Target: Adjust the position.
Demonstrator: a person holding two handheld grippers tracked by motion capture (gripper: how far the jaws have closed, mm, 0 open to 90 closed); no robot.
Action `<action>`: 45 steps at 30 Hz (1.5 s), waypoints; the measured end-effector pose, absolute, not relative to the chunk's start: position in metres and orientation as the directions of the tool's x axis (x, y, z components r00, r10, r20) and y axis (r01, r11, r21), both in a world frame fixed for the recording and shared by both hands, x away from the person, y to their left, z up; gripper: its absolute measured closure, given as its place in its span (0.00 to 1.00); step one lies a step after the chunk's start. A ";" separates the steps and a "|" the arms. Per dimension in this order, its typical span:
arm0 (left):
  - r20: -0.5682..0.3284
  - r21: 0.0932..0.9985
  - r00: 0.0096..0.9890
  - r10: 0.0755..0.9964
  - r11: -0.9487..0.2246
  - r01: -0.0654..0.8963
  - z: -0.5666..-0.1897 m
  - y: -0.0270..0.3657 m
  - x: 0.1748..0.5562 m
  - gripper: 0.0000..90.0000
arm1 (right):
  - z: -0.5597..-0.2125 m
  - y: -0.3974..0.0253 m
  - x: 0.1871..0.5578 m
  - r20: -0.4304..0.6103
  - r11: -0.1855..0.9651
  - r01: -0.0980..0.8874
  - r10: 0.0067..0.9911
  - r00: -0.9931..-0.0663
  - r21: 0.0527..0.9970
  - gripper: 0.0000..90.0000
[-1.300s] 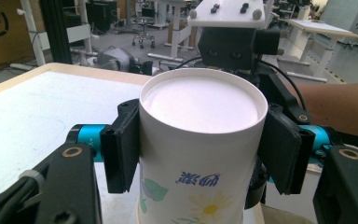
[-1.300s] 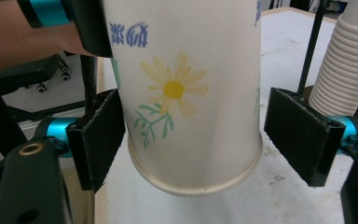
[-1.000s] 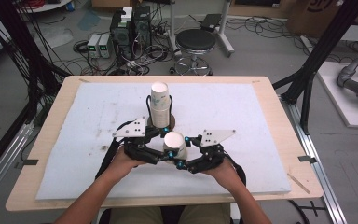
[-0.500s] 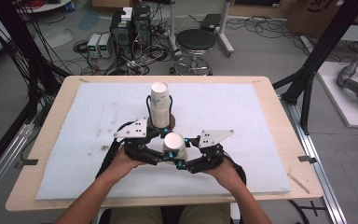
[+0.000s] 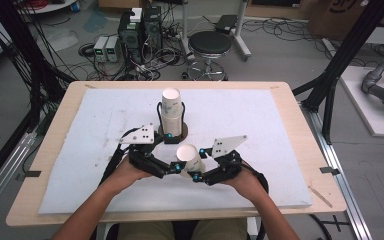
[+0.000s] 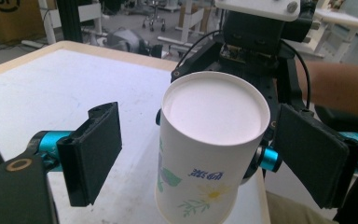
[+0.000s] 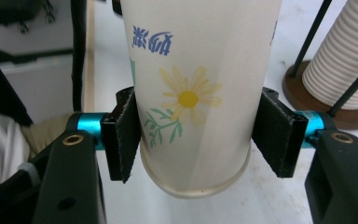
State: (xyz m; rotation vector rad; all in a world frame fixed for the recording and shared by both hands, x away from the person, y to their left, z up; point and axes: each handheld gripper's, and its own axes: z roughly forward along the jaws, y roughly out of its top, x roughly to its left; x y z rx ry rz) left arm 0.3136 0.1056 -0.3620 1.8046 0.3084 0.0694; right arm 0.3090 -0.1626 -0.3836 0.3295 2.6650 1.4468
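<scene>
Paper cup [image 7: 193, 93] with the daisy print sits clamped in my right tongs [image 7: 196, 135], held above the worktop [image 5: 280, 130] near me. My left tongs [image 6: 205, 158] gape around it, untouching. Cup stack [image 5: 172, 112] waits farther off; nothing placed yet, I'd judge.

Bright, even indoor light across the high view, shadows soft and short beneath the grippers on the white table pad [image 5: 280, 130]. Detail here is slightly soft and grainy. In the left gripper view the paper cup [image 6: 209, 144] is sharp, background hazy. In the right gripper view the cup's upper wall glares pale, and the frame edges bow slightly.
</scene>
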 end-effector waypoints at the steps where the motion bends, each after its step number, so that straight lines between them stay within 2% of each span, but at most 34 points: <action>1: -0.117 0.958 0.962 0.245 -0.227 0.175 -0.361 0.106 0.313 0.17 | -0.383 -0.162 0.310 0.016 0.544 0.140 0.226 -0.974 0.827 0.42; 22: -0.105 0.911 0.977 0.185 -0.377 0.169 -0.359 0.101 0.316 0.19 | -0.355 -0.145 0.318 -0.071 0.781 0.045 0.113 -0.991 0.623 0.42; 31: -0.112 0.898 0.979 0.172 -0.404 0.173 -0.361 0.101 0.316 0.21 | -0.345 -0.128 0.314 -0.109 0.868 -0.016 0.044 -0.993 0.497 0.42; 40: -0.124 0.878 0.981 0.152 -0.443 0.180 -0.364 0.097 0.317 0.28 | -0.344 -0.116 0.315 -0.089 0.907 -0.024 0.015 -0.996 0.420 0.41; 45: -0.127 0.867 0.985 0.120 -0.470 0.169 -0.366 0.096 0.317 0.36 | -0.346 -0.114 0.315 -0.076 0.920 -0.018 0.013 -0.997 0.392 0.41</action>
